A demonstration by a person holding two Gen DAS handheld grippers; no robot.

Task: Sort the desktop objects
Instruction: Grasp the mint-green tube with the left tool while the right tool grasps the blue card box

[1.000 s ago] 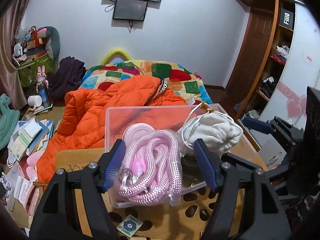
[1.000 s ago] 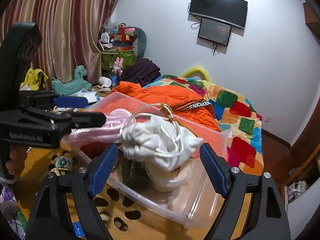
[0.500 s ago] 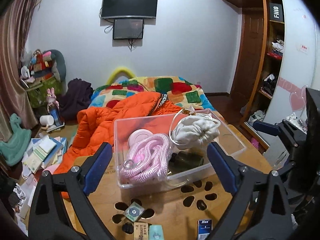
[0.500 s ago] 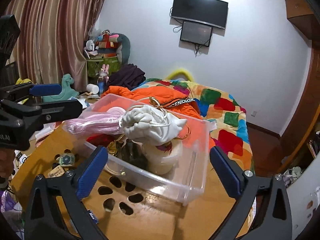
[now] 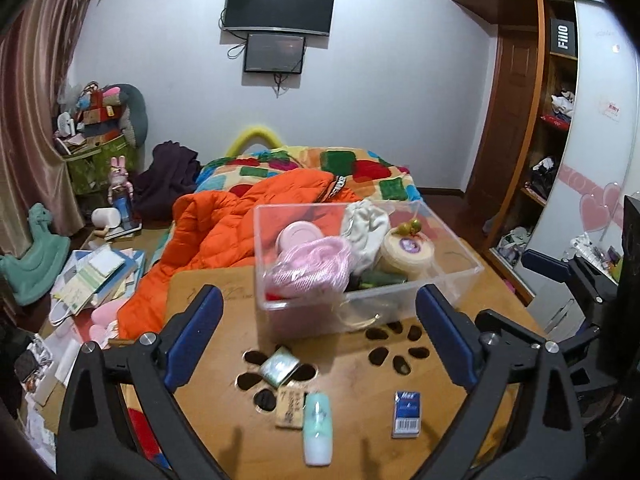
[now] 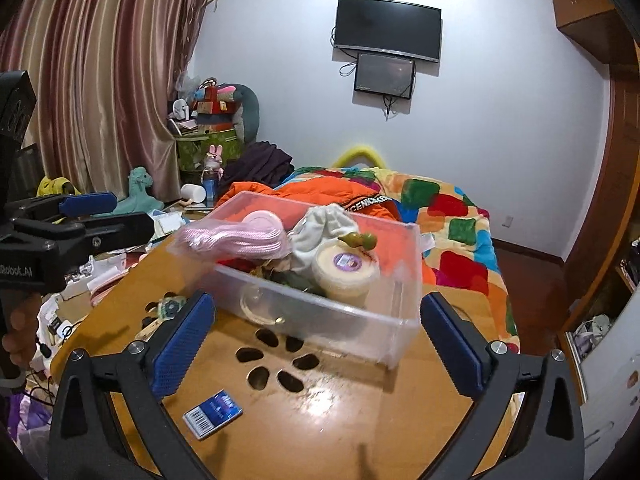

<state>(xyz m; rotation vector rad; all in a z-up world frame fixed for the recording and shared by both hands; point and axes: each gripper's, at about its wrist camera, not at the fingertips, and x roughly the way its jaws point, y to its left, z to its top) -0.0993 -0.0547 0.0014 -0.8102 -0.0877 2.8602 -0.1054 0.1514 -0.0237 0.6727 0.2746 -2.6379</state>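
A clear plastic bin (image 5: 448,280) (image 6: 332,320) stands on the round wooden table (image 5: 352,396) (image 6: 344,404). It holds a pink rope (image 5: 312,260), a white cloth pouch (image 5: 366,224), a pink lid, a cream tape roll (image 5: 406,252) and a small gourd. On the table in front lie a blue Max box (image 5: 406,414) (image 6: 214,414), a mint tube (image 5: 318,428), a wooden tag (image 5: 290,406) and a small square packet (image 5: 278,366). My left gripper (image 5: 316,340) is open and empty above these. My right gripper (image 6: 316,344) is open and empty in front of the bin.
An orange jacket (image 5: 216,232) and a bed with a colourful quilt (image 5: 360,176) lie behind the table. Books and papers (image 5: 96,272) cover the floor at left. A wardrobe (image 5: 532,120) stands at right. The table has dark cut-out holes (image 5: 394,354).
Both grippers have pulled back and up from the bin and opened wider. The rope and pouch now lie in the bin. More of the table and its small objects shows.
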